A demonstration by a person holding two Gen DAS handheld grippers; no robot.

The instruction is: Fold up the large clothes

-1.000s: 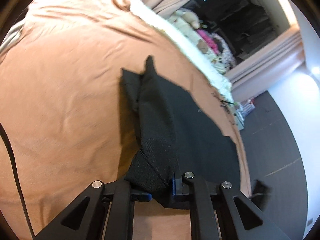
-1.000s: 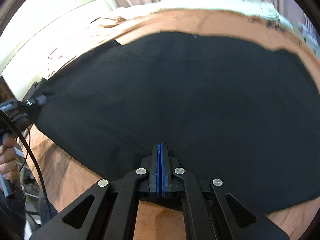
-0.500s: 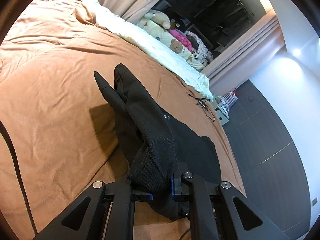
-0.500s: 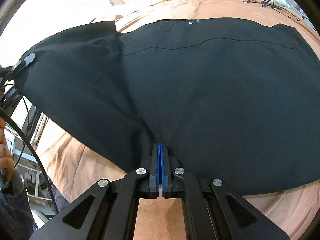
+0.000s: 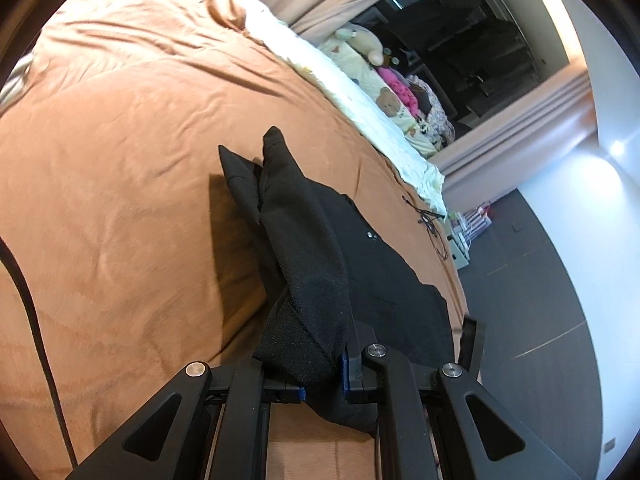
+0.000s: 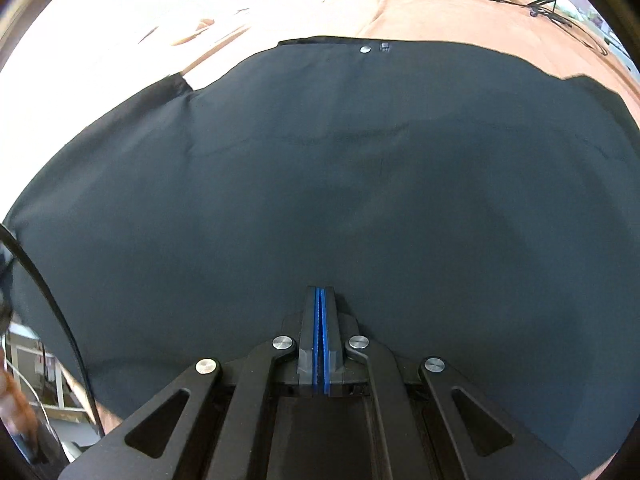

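Two black two-finger grippers work one large black woven garment (image 5: 308,248) spread on a wide bed with a rust-orange quilted cover (image 5: 120,184). At the near edge of that bed, the left gripper (image 5: 323,376) is clenched on a thick bunched fold of the cloth — the fabric bulges up between its blue-lined pads and rises in a ridge that runs away across the cover, ending in two pointed corners. To the right of the ridge the rest of the garment lies flat on the bed, with a small metal snap showing. Seen from the other wrist, the same garment (image 6: 320,184) fills most of the view as a smooth dark sheet on the bed, two small fasteners (image 6: 374,48) near its far hem. Over its near edge the right gripper (image 6: 320,292) has its blue pads pressed together; whether cloth is pinched between them I cannot tell. Beyond the bed's far side a pale sheet and soft toys (image 5: 384,80) lie along a dark window.
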